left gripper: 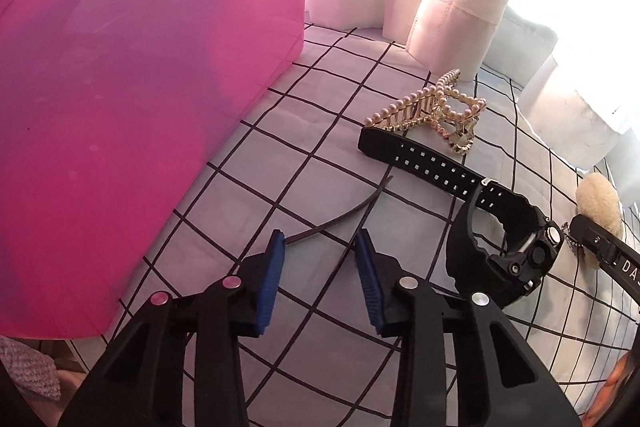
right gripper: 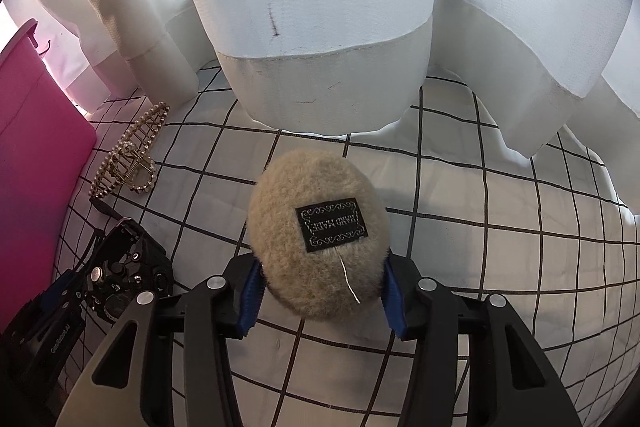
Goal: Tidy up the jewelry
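My left gripper [left gripper: 322, 259] hovers open over the checked sheet [left gripper: 280, 167], its blue pads apart with only cloth between them. A thin dark cord [left gripper: 340, 215] lies on the sheet, its near end at the tip of the left pad. Right of that gripper lies a black wristwatch [left gripper: 500, 247], with a pearl hair claw [left gripper: 432, 111] beyond its strap. My right gripper [right gripper: 322, 297] is shut on a beige fluffy oval puff [right gripper: 320, 187] with a black label. Its pads press both sides of the puff. The watch [right gripper: 124, 267] and pearl claw [right gripper: 132, 155] lie to its left.
A translucent pink box [left gripper: 140, 87] fills the left side, its wall close to my left gripper. White curtains [right gripper: 320, 27] hang down to the sheet along the back. In the left wrist view the puff [left gripper: 600, 199] shows at the right edge.
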Motion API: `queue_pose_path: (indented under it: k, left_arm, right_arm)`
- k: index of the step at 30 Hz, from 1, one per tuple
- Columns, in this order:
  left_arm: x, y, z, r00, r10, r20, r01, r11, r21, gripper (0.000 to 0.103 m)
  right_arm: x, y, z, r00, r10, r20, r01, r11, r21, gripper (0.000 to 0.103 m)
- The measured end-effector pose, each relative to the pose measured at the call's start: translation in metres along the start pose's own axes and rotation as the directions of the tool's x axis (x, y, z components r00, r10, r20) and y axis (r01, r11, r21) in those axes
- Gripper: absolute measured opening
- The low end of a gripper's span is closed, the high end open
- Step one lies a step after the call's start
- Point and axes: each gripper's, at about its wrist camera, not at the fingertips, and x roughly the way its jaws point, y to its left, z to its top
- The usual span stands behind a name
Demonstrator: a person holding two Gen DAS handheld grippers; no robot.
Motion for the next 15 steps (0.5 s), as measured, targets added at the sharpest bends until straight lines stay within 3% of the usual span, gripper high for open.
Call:
queue_pose_path:
  k: [5, 13, 15]
  left_arm:
    - [-0.006, -0.005, -0.005, 1.000, -0.012, 0.000, 0.012, 0.999, 0.035, 0.018]
    - [-0.030, -0.009, -0.013, 0.998, -0.010, 0.062, 0.004, 0.996, 0.095, 0.009]
    - [-0.035, -0.007, -0.011, 0.997, -0.015, 0.072, 0.008, 0.995, 0.099, 0.001]
  right_arm:
    - [-0.016, -0.001, -0.007, 1.000, -0.002, 0.023, 0.002, 1.000, 0.000, 0.047]
    - [-0.038, -0.004, -0.013, 0.998, 0.008, 0.057, -0.008, 1.000, -0.003, 0.047]
    - [-0.045, -0.006, -0.015, 0.998, 0.010, 0.063, -0.010, 1.000, -0.003, 0.047]
